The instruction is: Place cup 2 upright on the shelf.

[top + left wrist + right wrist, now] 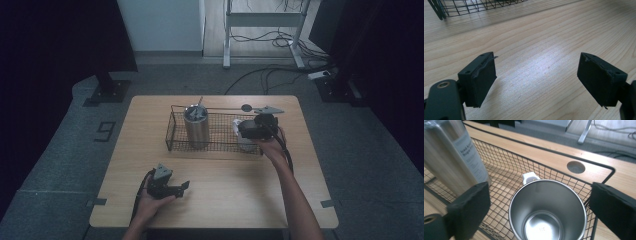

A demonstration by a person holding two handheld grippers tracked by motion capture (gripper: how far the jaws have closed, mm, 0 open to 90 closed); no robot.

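Steel cup stands upright and empty at the right end of the wire basket on the worktop, directly under the right tongs, whose 2 jaws hang wide apart on either side of its rim without touching it. A tall steel tumbler stands at the basket's left end. The left tongs rest low over bare wood near the front edge, jaws apart and holding nothing.

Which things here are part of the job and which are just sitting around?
In the job:
steel cup
wire basket
right tongs, open above the cup

Lying about:
tall steel tumbler in the basket
left tongs, open over bare table
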